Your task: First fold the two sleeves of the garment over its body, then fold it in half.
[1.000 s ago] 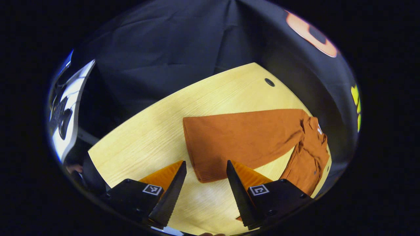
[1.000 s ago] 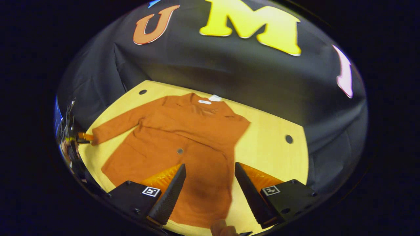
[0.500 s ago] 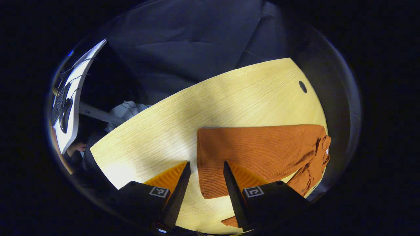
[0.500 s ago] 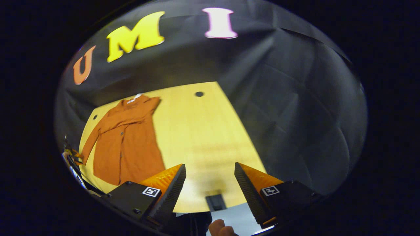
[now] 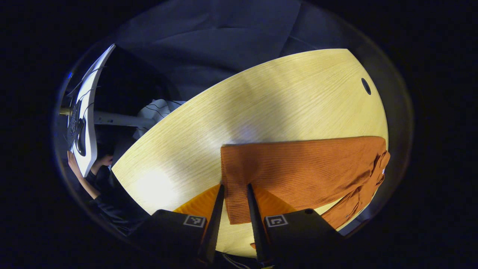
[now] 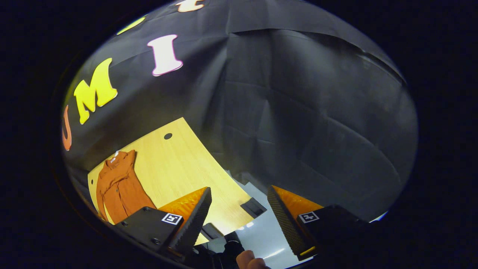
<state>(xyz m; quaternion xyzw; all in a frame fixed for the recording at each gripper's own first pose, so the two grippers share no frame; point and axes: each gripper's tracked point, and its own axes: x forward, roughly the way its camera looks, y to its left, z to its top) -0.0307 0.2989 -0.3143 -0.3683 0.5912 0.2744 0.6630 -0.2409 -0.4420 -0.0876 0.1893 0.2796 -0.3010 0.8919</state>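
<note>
Rust ribbed garment [image 5: 298,172], flat, unfolded

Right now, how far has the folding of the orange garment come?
One sleeve already lies over the orange garment in the right gripper view. In hand: the left gripper has nearly closed its fingers around the cuff of the other sleeve, stretched flat on the wooden table. Left: that sleeve's fold and the halving. The right gripper is open, away.

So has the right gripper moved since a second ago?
Yes. The right gripper swung away to its right: the garment slid from between its fingers to far left, off the table edge.
</note>
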